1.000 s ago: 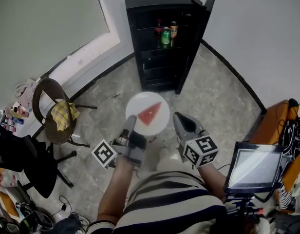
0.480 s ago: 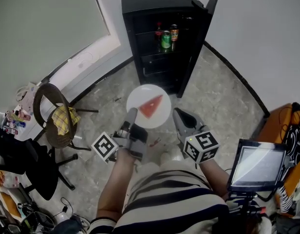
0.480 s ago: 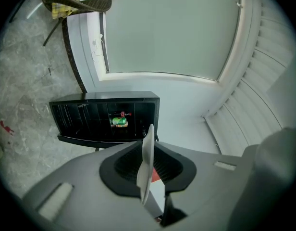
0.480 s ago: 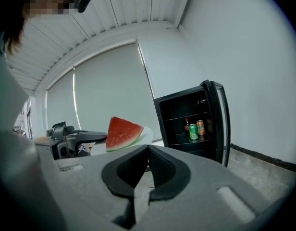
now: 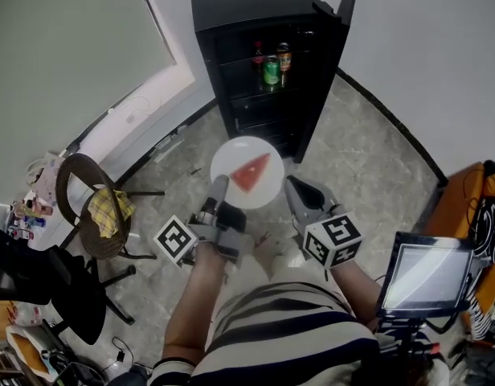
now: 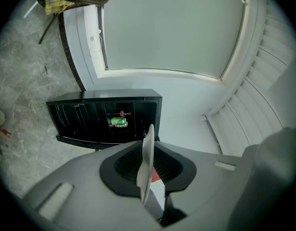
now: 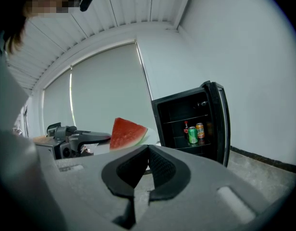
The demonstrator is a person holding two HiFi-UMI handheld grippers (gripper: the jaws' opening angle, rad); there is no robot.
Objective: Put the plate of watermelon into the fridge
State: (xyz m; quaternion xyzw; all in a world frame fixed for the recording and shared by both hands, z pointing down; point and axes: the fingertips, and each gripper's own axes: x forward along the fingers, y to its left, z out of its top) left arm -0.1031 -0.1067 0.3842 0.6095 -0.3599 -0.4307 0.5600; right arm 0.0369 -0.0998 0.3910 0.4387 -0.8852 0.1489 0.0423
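1. Plate (image 5: pixel 231 161): plain white.
2. Watermelon wedge (image 5: pixel 249 173): red flesh, pale green rind.
3. Fridge (image 5: pixel 247 2): black inside and out.
4. Green can (image 5: pixel 270 71) and orange can (image 5: pixel 284 56).
5. Floor (image 5: pixel 368 167): grey, marbled.
6. Shirt (image 5: pixel 288 328): cream with dark stripes.
7. Cloth (image 5: pixel 103 209): yellow check.

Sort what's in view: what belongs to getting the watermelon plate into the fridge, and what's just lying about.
Job in hand:
plate, gripped at its rim by the left gripper; watermelon slice on it; open fridge; right gripper, shut and empty.

Lying about:
round-backed chair with a yellow cloth; drink cans in the fridge; screen.
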